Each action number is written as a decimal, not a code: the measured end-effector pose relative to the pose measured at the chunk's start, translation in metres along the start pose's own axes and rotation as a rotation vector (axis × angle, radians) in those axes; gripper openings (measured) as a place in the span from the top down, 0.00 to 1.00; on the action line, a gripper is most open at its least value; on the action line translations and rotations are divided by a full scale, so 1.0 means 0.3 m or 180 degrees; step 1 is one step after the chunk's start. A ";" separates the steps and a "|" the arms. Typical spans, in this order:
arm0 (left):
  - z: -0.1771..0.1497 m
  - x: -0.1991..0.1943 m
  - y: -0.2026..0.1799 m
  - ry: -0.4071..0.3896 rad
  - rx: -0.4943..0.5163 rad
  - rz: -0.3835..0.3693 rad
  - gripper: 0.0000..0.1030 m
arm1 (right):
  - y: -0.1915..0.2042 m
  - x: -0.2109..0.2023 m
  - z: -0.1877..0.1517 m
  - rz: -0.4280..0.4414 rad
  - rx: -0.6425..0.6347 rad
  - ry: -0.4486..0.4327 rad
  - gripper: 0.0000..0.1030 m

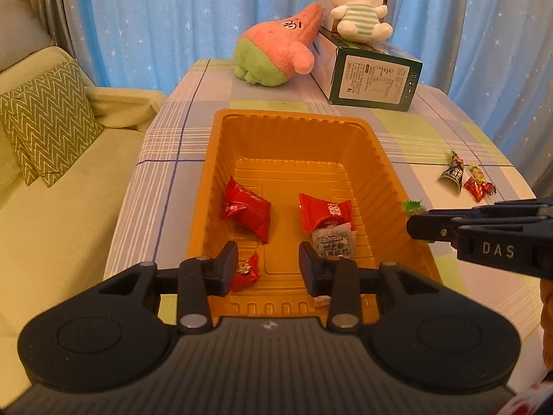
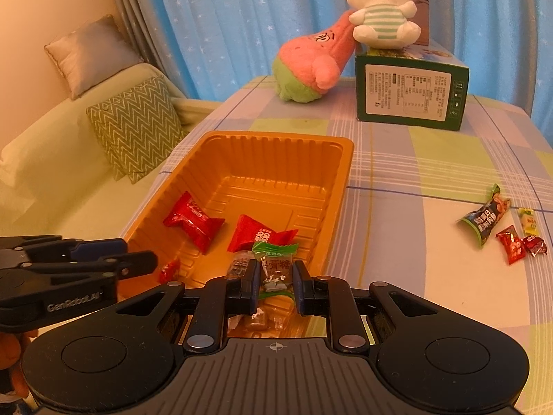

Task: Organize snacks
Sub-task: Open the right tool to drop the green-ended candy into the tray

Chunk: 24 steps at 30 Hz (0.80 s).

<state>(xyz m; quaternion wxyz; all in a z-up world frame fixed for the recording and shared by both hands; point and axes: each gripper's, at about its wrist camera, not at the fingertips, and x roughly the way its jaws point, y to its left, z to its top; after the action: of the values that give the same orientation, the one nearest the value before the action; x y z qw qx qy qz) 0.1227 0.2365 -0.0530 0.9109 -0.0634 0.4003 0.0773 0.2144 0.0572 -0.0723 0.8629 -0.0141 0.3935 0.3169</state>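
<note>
An orange plastic tray (image 1: 287, 114) (image 2: 276, 136) holds two red snack packets (image 1: 245, 214) (image 1: 323, 211), a small red candy (image 1: 246, 271) and a blue-white packet (image 1: 333, 242). My left gripper (image 1: 268, 264) hangs open over the tray's near end with nothing between its fingers. The small red candy lies in the tray just beside the left finger. My right gripper (image 2: 275, 269) is shut on a green-wrapped candy (image 2: 274, 259) above the tray's near right corner. It enters the left wrist view from the right as the right gripper (image 1: 420, 223).
Loose snacks lie on the checked tablecloth to the right: a dark packet (image 2: 484, 219), a yellow candy (image 2: 528, 221) and two red candies (image 2: 511, 243). At the back stand a green box (image 2: 411, 93), a pink plush (image 2: 311, 65) and a white rabbit plush (image 2: 380, 14). A sofa with cushions (image 1: 45, 121) lies left.
</note>
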 end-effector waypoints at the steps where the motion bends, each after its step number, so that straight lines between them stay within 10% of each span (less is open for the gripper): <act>1: -0.001 -0.007 0.004 -0.0014 -0.0014 0.0005 0.67 | 0.001 -0.002 0.001 0.0005 0.0004 -0.0003 0.81; 17: -0.013 -0.066 0.043 -0.0099 -0.0146 0.0029 0.67 | 0.003 0.011 0.031 0.0226 0.0161 0.0001 0.79; 20: -0.022 -0.078 0.048 -0.0098 -0.0192 0.0021 0.66 | -0.023 -0.007 0.024 0.0254 0.0317 -0.0088 0.42; 24: -0.037 -0.109 0.043 -0.0124 -0.0267 -0.0010 0.63 | -0.067 -0.057 -0.004 0.0207 0.0441 -0.0158 0.41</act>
<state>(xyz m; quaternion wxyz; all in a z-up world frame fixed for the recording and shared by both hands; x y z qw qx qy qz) 0.0903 0.2443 -0.0370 0.9152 -0.1007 0.3788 0.0939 0.2165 0.0319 -0.0659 0.8605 0.0662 0.3932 0.3170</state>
